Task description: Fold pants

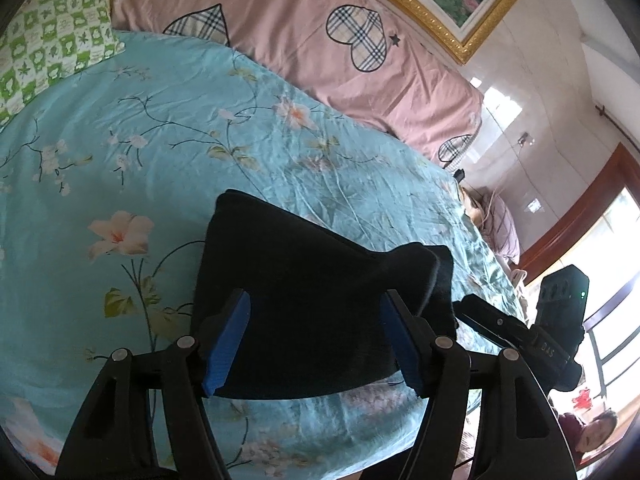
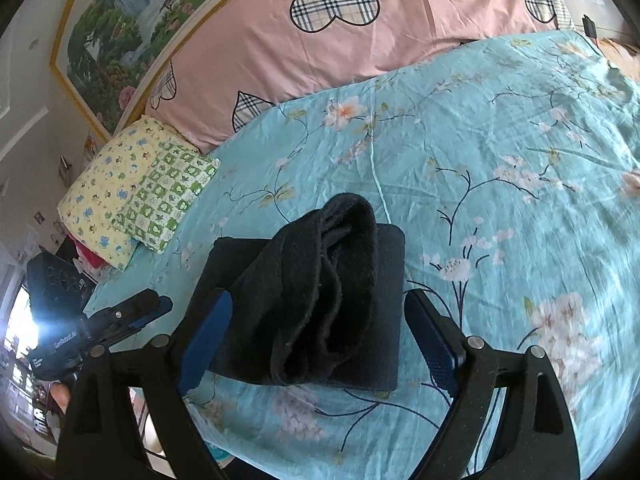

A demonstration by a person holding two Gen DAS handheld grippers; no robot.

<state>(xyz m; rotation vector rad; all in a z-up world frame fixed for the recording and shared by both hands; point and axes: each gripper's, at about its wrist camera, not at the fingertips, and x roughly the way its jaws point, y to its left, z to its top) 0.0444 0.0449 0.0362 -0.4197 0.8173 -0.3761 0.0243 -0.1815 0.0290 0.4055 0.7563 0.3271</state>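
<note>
The black pants (image 1: 304,300) lie folded into a compact stack on the turquoise floral bedsheet (image 1: 120,152). In the right wrist view the pants (image 2: 316,300) show a flat folded base with a thicker rolled fold lying on top. My left gripper (image 1: 316,336) is open, its blue pads on either side of the stack's near edge, holding nothing. My right gripper (image 2: 320,344) is open too, its jaws either side of the stack. The right gripper also shows in the left wrist view (image 1: 516,328), and the left gripper in the right wrist view (image 2: 132,316).
A pink quilt with plaid hearts (image 1: 320,40) lies along the far side of the bed. A green and yellow patterned pillow (image 2: 136,196) sits at one corner. A framed painting (image 2: 132,20) hangs on the wall. A person's face (image 1: 596,432) shows beyond the bed edge.
</note>
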